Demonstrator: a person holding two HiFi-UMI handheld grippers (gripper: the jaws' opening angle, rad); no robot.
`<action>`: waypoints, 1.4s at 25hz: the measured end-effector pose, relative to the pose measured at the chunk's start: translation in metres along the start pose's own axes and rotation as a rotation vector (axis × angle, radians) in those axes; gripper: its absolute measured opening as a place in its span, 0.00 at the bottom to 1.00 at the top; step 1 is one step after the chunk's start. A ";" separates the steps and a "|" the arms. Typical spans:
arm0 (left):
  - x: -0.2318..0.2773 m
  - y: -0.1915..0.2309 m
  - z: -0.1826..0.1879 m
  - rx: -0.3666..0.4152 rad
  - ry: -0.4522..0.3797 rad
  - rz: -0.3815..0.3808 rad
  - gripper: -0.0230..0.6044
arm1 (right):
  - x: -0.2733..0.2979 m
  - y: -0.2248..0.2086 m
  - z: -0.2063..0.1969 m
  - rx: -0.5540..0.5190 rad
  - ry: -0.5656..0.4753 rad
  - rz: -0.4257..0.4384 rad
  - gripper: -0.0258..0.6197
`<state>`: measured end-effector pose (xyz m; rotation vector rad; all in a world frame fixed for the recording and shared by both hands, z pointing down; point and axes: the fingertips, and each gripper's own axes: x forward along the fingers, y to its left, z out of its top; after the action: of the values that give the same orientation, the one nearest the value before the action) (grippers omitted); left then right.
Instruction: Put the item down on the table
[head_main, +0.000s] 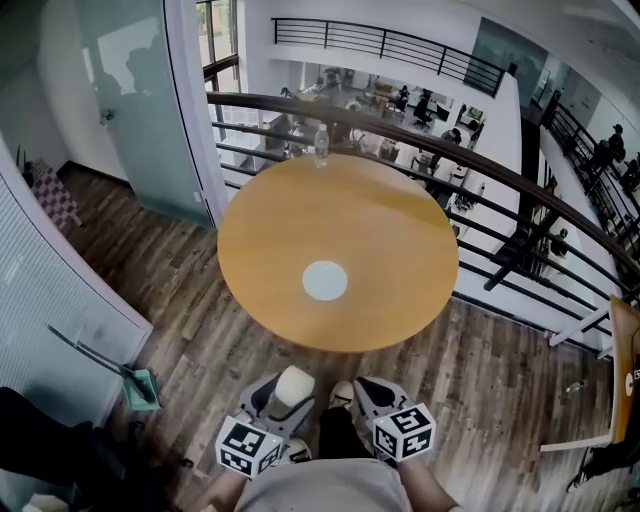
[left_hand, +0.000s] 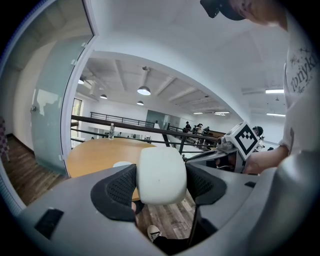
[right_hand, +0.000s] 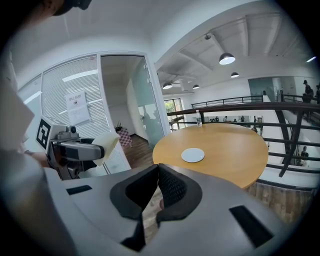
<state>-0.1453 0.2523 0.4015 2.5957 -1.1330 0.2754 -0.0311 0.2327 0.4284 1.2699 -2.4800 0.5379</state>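
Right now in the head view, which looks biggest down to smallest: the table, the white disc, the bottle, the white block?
1. Table.
2. White disc and white block look about alike; the block is nearer the camera, so I won't rank them.
3. Bottle, far across the table.

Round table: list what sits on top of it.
A flat white disc near its middle, a clear bottle at the far edge. Anything beneath the disc is covered.

I stand on a dark wood-plank floor (head_main: 150, 260), facing a round wooden tabletop (head_main: 340, 230) at 12 o'clock. A dark railing (head_main: 480, 165) curves behind it, above a lower hall. A frosted glass door (head_main: 135, 100) stands at 10 o'clock and white blinds (head_main: 40, 290) at 9. Dome lamps (right_hand: 226, 58) glow under the white ceiling.
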 end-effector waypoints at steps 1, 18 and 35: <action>0.005 0.005 0.002 -0.002 -0.001 0.005 0.55 | 0.006 -0.005 0.003 0.000 0.000 0.005 0.08; 0.135 0.080 0.069 -0.009 -0.012 0.077 0.55 | 0.106 -0.118 0.095 -0.045 -0.014 0.099 0.08; 0.228 0.097 0.103 -0.032 -0.006 0.117 0.55 | 0.138 -0.209 0.112 -0.020 0.021 0.129 0.08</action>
<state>-0.0578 -0.0010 0.3894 2.5084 -1.2834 0.2729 0.0523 -0.0291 0.4276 1.0974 -2.5559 0.5530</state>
